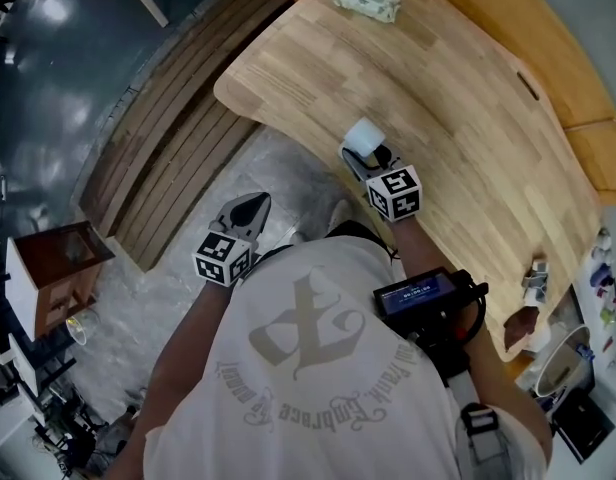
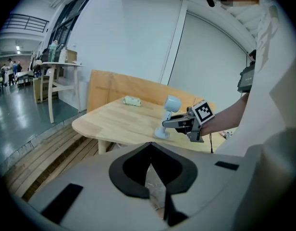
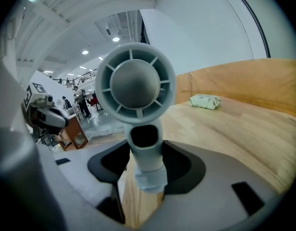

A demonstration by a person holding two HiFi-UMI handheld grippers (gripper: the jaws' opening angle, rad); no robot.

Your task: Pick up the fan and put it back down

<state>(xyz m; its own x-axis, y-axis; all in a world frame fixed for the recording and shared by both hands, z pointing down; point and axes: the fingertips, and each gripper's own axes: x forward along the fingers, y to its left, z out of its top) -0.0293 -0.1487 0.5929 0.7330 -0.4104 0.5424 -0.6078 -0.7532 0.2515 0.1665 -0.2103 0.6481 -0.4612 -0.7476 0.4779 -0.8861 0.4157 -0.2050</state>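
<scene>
My right gripper (image 3: pixel 145 158) is clenched on the fan (image 3: pixel 136 85). Its two jaws press on the thin white neck from both sides, just under the round head. The fan stands up between them, and its round face looks back at my camera. From my other camera I see its little foot down on the table (image 1: pixel 468 118), close to the curved edge nearest to me. My left gripper (image 2: pixel 149 146) is closed with nothing in it; the tips of its jaws meet. It hangs off the table, out past that same near edge, over the grey floor (image 1: pixel 288 178), and it points at the table and the fan. A soft green pack (image 1: pixel 368 0) lies far away, near the far edge of the table. A tall wooden board (image 2: pixel 138 88) stands along that far edge. Beside the table, wooden slats (image 1: pixel 178 138) cover the floor. Past them, a small brown cabinet (image 1: pixel 58 268) stands on the shiny dark floor. A black box with a small screen (image 1: pixel 423 298) sits on the arm that holds my right gripper.
</scene>
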